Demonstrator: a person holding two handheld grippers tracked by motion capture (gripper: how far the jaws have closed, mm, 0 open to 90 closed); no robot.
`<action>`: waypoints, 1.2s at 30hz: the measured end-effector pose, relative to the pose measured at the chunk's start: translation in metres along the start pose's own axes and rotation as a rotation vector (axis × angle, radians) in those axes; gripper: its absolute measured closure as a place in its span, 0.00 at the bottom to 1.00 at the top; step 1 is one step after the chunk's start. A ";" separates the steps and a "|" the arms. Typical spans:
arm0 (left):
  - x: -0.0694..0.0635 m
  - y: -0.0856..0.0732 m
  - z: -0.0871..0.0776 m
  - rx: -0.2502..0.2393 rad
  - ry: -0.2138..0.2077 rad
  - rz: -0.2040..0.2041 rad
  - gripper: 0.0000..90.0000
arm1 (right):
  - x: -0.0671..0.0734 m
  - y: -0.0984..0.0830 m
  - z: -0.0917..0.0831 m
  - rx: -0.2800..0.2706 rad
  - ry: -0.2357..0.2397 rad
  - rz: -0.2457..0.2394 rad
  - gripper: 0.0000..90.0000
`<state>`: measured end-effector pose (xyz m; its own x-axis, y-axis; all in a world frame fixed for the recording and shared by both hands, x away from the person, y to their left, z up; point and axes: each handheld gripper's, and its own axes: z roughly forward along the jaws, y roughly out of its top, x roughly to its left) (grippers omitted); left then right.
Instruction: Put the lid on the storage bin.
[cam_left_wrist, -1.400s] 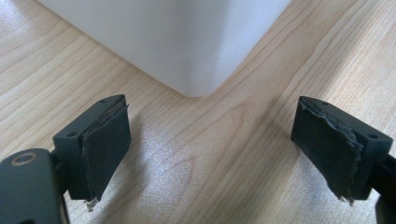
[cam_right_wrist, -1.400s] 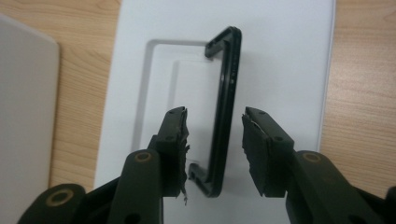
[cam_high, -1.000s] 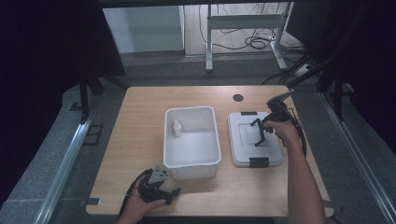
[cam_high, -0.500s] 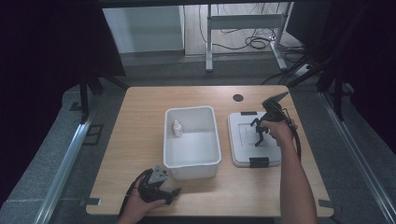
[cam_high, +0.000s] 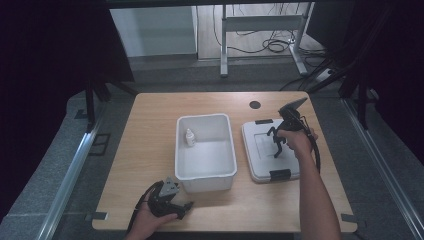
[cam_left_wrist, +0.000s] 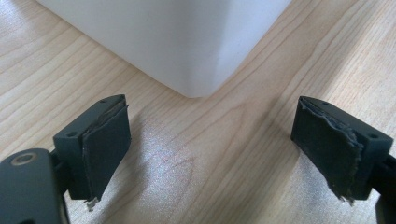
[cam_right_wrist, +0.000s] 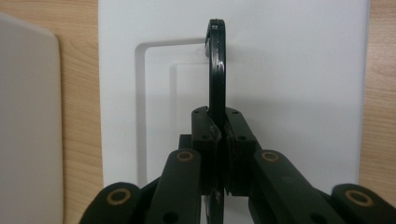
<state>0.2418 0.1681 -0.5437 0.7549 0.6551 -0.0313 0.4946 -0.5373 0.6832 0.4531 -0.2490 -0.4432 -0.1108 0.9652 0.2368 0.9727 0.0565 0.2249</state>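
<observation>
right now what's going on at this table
A person works with a gripper in each hand. The right gripper is shut on the black handle of the white lid, which lies beside the open white bin. A small bottle stands inside the bin. The left gripper rests open on the table at the bin's near corner.

Wooden table (cam_high: 150, 150), white bin (cam_high: 205, 172), lid (cam_high: 260, 160)

Round black grommet (cam_high: 255, 105) in table (cam_high: 150, 150); cables (cam_high: 272, 45) behind.
</observation>
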 end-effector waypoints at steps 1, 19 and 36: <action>0.000 0.000 0.000 0.000 0.000 0.000 0.13 | 0.000 0.000 0.000 0.000 0.000 0.000 0.95; 0.000 0.000 0.000 0.000 0.001 -0.002 0.13 | 0.010 -0.032 -0.065 -0.088 0.014 0.039 0.95; 0.000 0.000 0.000 0.001 0.000 -0.002 0.13 | 0.031 -0.049 -0.084 -0.116 0.057 0.049 0.95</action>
<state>0.2417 0.1681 -0.5435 0.7540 0.6561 -0.0330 0.4965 -0.5363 0.6825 0.3851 -0.2430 -0.3670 -0.0780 0.9499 0.3026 0.9477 -0.0236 0.3183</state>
